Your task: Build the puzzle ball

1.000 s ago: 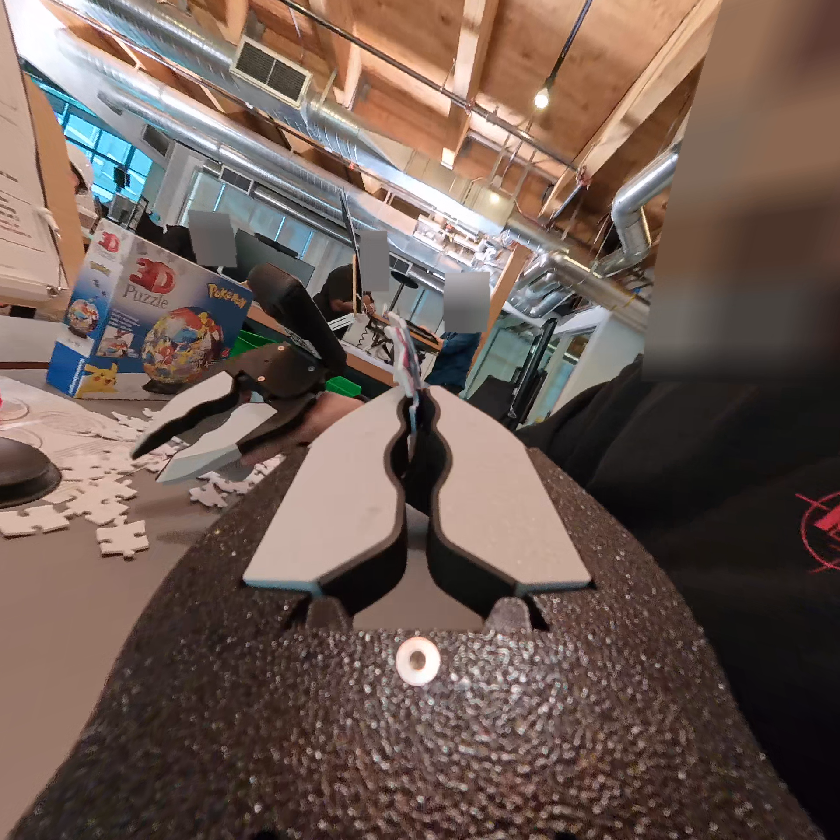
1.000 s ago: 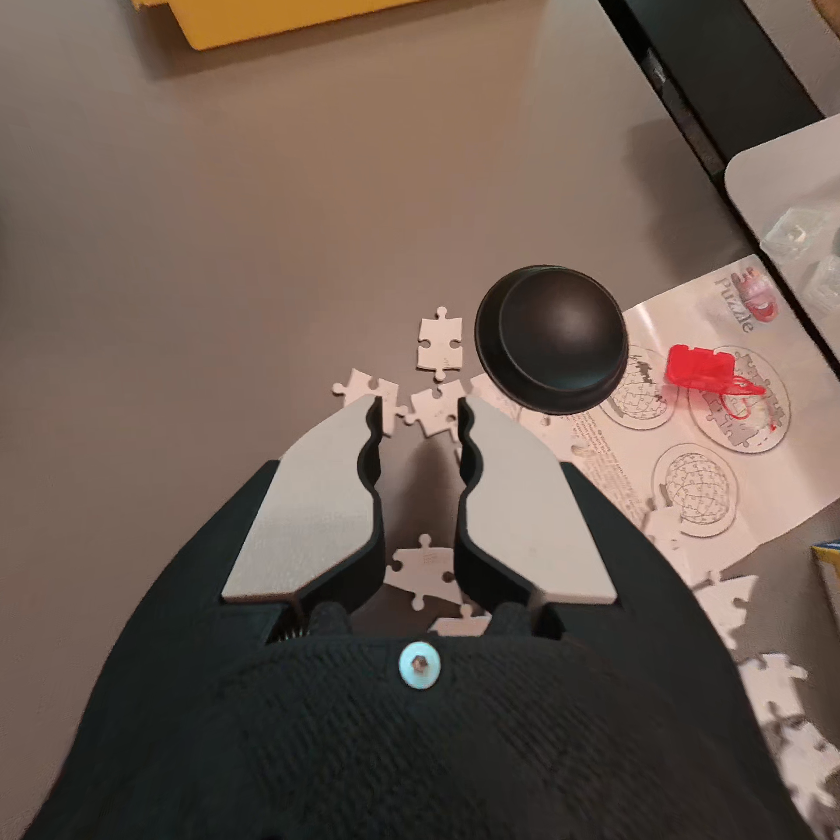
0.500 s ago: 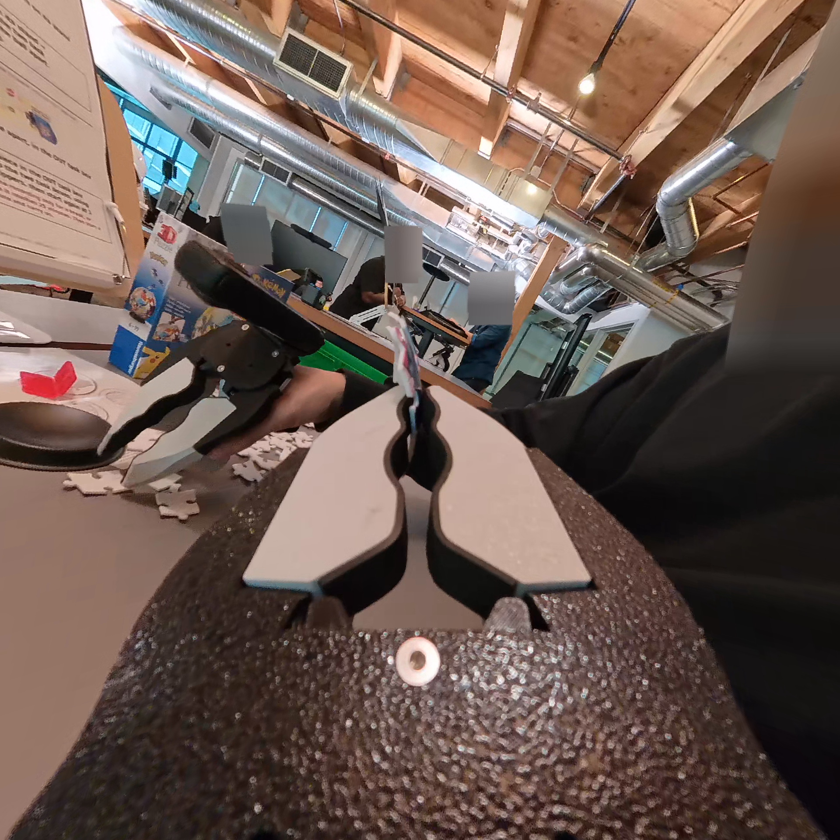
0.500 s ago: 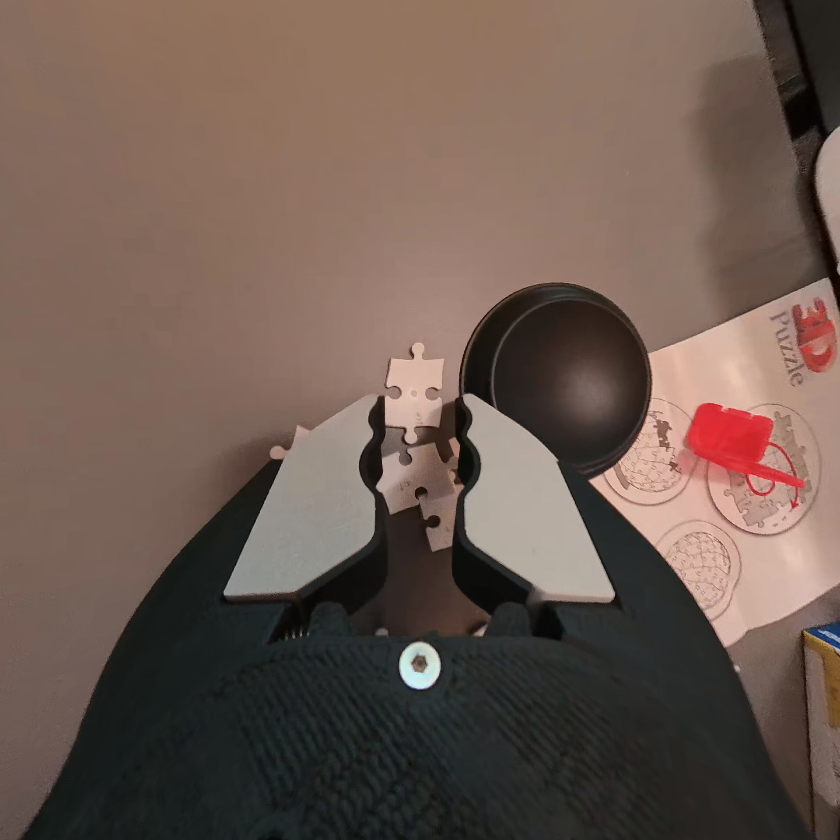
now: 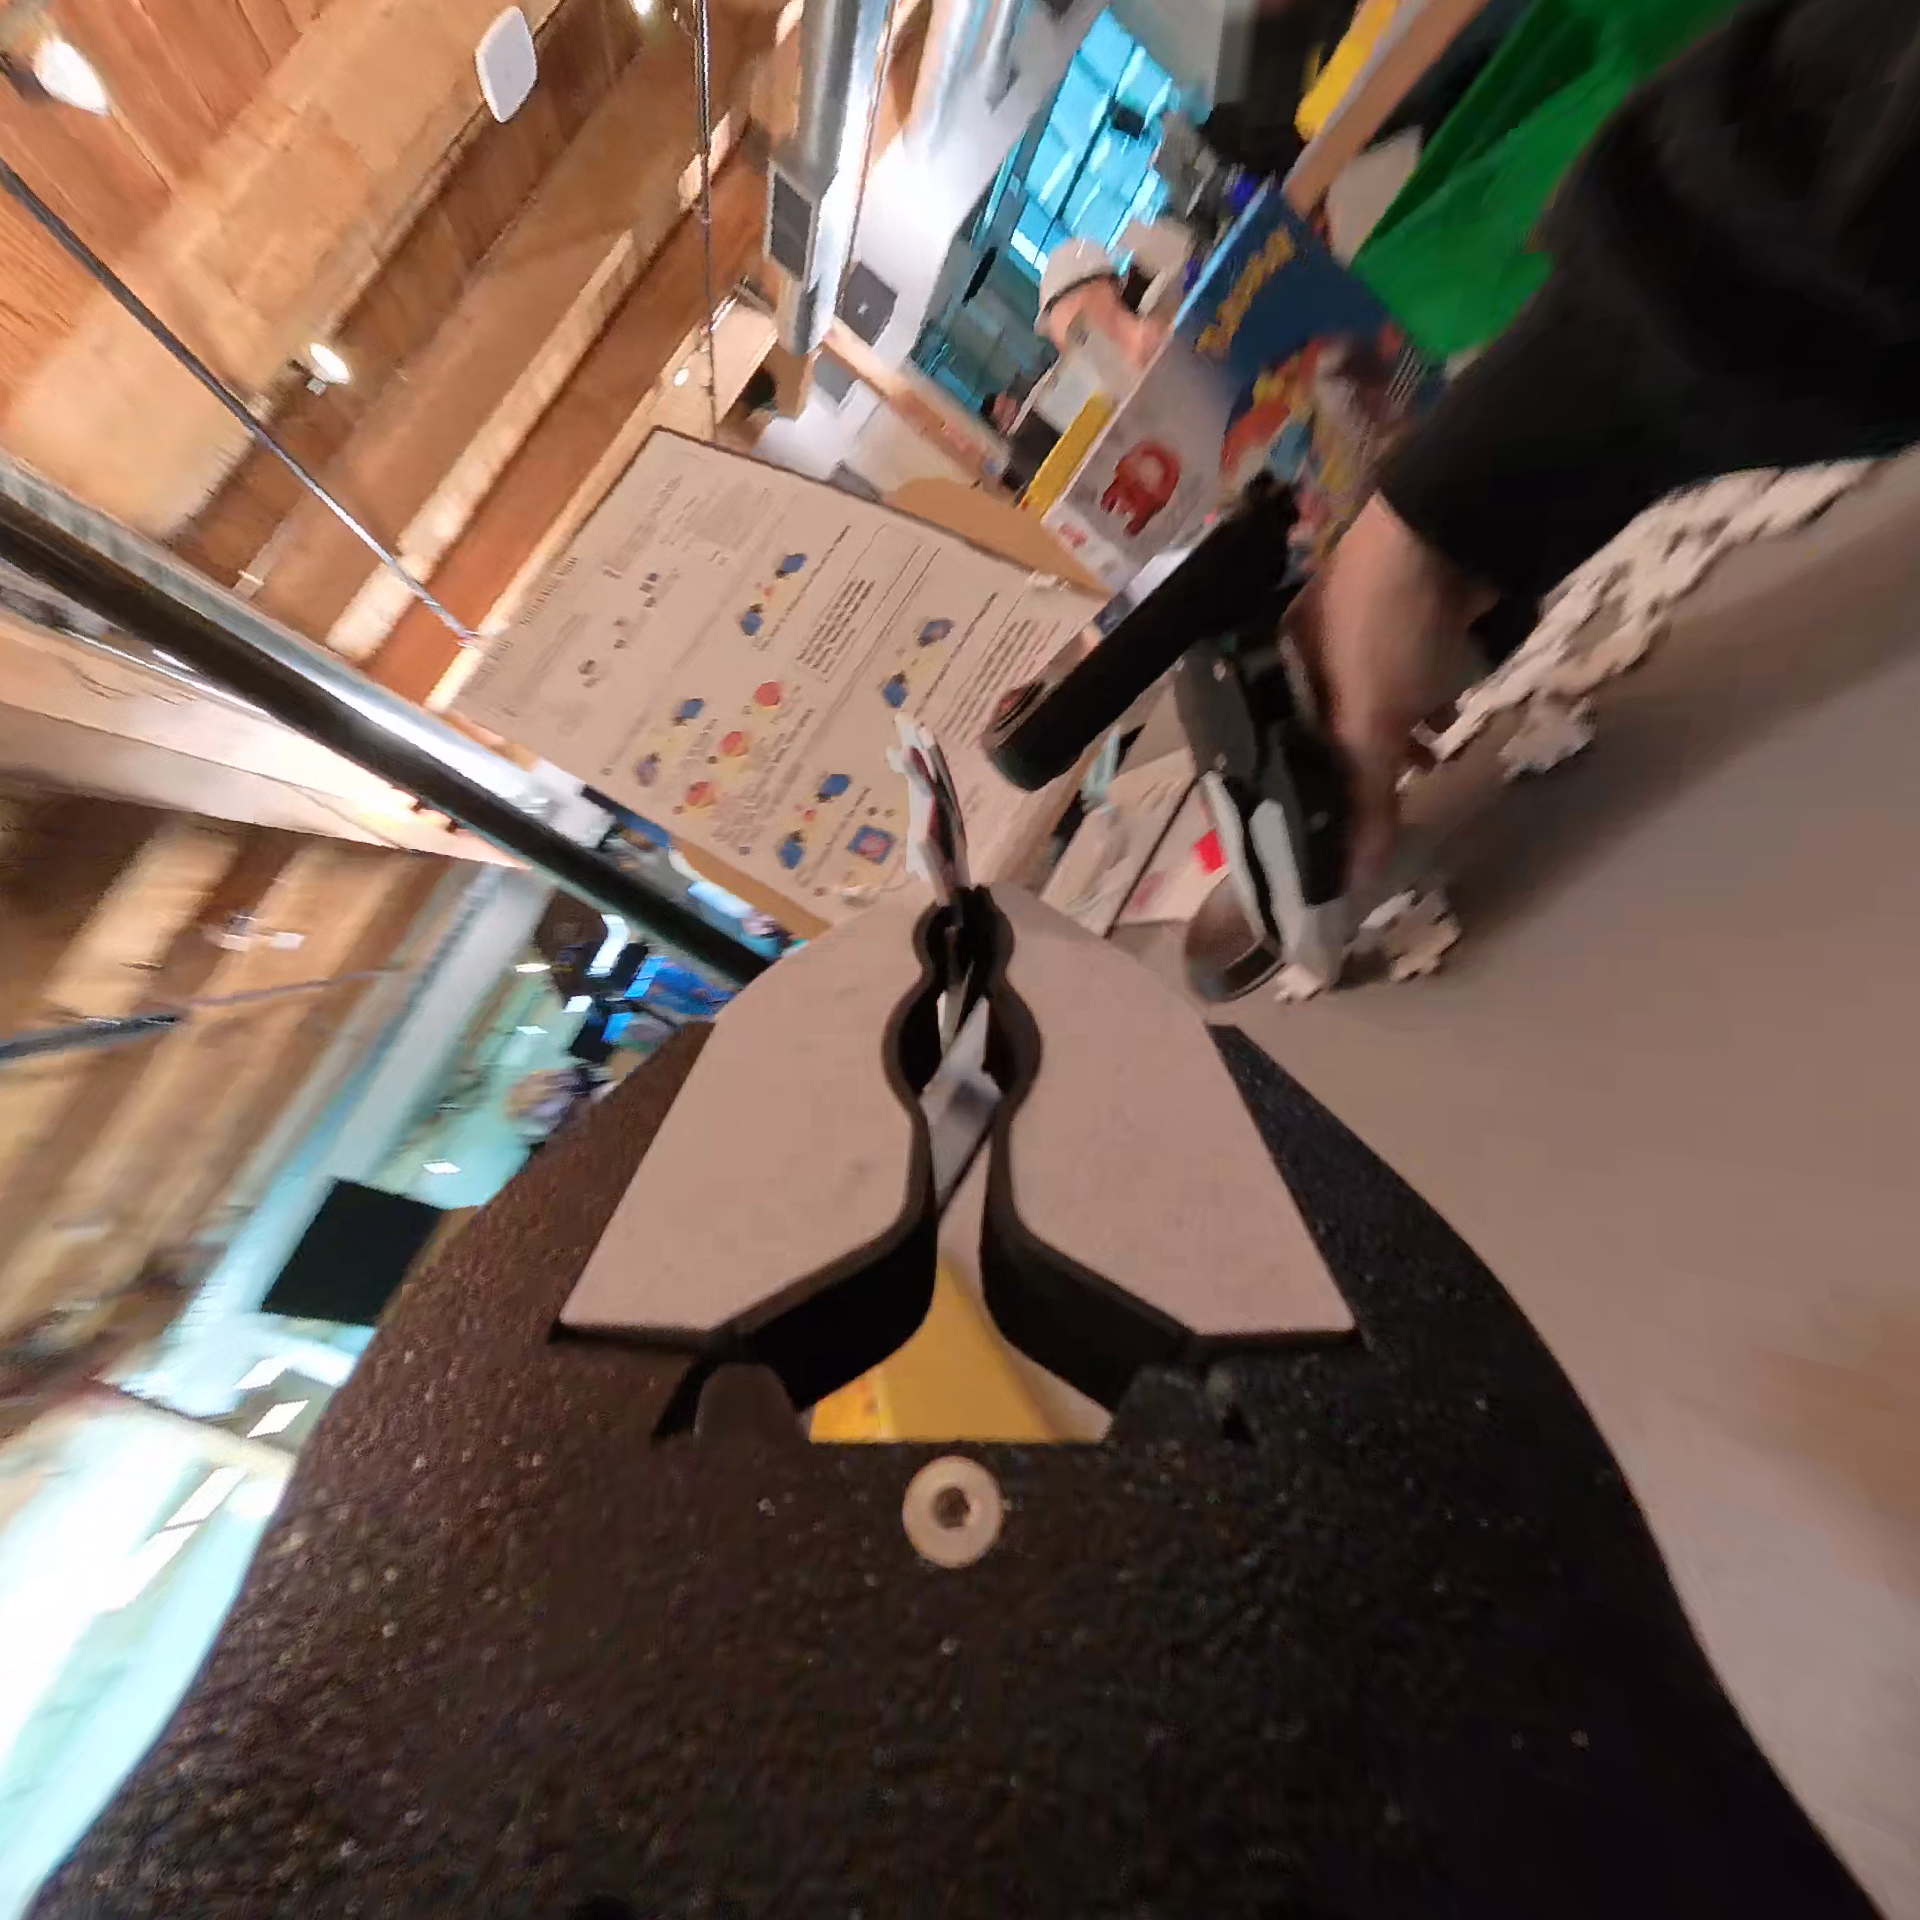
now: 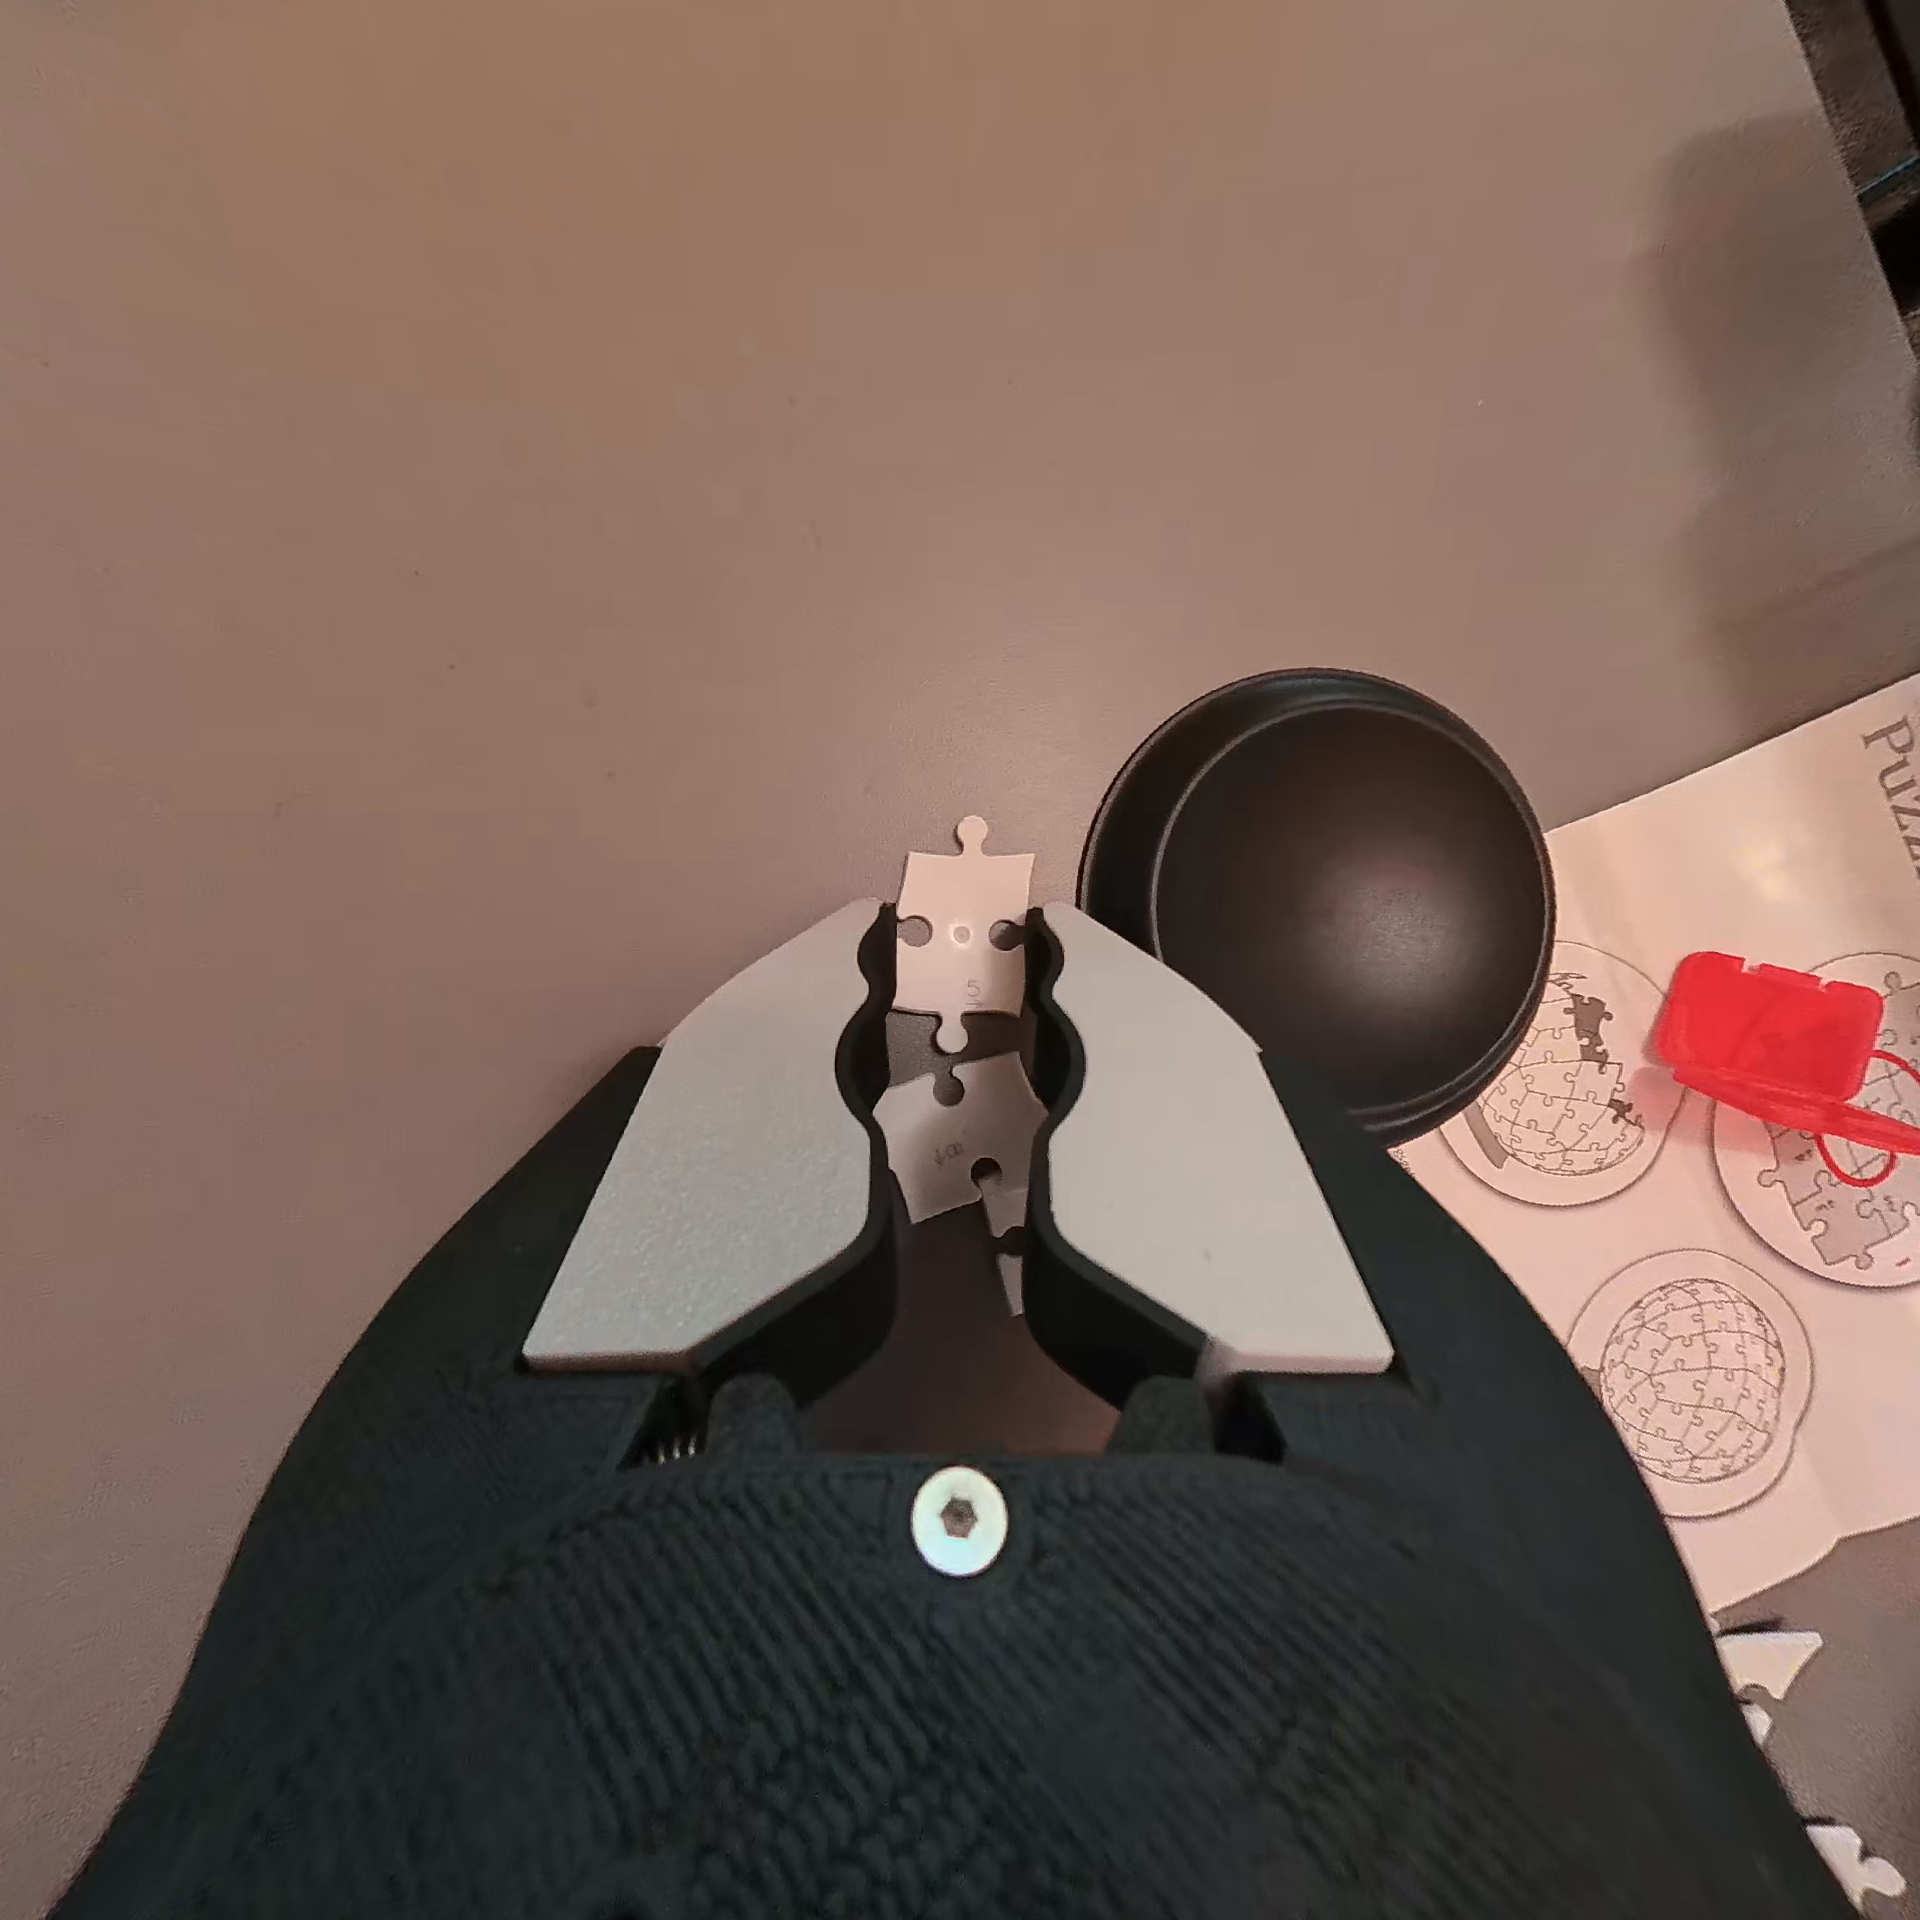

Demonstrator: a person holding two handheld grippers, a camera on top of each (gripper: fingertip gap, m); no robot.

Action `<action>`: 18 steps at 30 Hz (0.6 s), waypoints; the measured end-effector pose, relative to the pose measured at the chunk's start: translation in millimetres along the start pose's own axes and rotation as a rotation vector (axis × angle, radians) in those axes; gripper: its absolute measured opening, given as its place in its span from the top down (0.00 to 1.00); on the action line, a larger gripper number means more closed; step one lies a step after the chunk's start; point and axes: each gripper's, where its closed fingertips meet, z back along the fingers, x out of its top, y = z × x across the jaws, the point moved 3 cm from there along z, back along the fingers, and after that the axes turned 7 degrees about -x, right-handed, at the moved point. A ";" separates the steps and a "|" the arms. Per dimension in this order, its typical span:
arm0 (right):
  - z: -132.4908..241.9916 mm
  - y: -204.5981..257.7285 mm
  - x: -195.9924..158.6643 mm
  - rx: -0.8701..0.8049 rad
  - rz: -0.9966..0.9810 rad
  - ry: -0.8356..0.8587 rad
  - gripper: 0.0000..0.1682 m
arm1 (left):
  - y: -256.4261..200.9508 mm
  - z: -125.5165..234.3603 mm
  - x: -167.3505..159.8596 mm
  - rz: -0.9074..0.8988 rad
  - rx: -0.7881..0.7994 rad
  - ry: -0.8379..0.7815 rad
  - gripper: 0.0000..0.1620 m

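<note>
Landmark: the black dome stand [image 6: 1340, 935] is sitting on the grey-brown table [image 6: 623, 416]; every place below is being given relative to it.

Right gripper [image 6: 961, 925]: its jaws are closing on a white puzzle piece [image 6: 964, 935] just left of the stand, fingertips meeting the piece's 2 side edges. Whether the piece is lifted yet cannot be told.

Neighbouring piece [image 6: 951, 1143]: it is lying between the fingers, nearer the gripper body, partly overlapped.

Left gripper [image 5: 961, 914]: it is pinching a small joined puzzle section [image 5: 930, 800] on edge, held in the air well apart from the stand; the view is blurring.

Loose pieces [image 5: 1538, 665]: they are lying scattered beyond the stand, by the person's hand [image 5: 1371, 665].

Instruction sheet [image 6: 1714, 1195]: it is lying right of the stand, partly under it, with a red clip [image 6: 1818, 1039] resting on it.

Handling: the pieces are looking light, thin, stiff and smooth, so probably slippery; gripping flat edges, clear of the tabs, seems safest.

Risk: an off-centre squeeze may be flipping the piece out.
</note>
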 end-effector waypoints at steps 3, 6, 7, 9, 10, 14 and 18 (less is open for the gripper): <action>0.2 0.2 0.0 -0.009 0.003 -0.001 0.86 | 1.8 0.0 3.7 -0.145 0.068 0.058 0.99; 0.6 1.3 -0.1 -0.026 0.009 0.006 0.86 | 3.3 0.5 5.9 -0.246 0.124 0.092 0.99; 1.2 2.2 -0.5 -0.029 0.008 0.010 0.86 | 3.5 0.4 6.2 -0.266 0.135 0.098 0.99; 2.6 6.0 -1.6 -0.013 -0.002 0.018 0.86 | 3.4 0.2 6.6 -0.288 0.150 0.099 0.99; 3.7 8.6 -2.2 0.001 -0.008 0.019 0.86 | 3.1 -0.1 6.3 -0.293 0.155 0.098 0.99; 8.7 17.7 -3.4 0.050 -0.037 0.005 0.86 | 3.9 -1.0 3.4 -0.322 0.182 0.127 0.99; 17.4 26.9 -2.4 0.094 -0.064 -0.027 0.86 | 2.3 -3.0 3.2 -0.357 0.191 0.149 0.99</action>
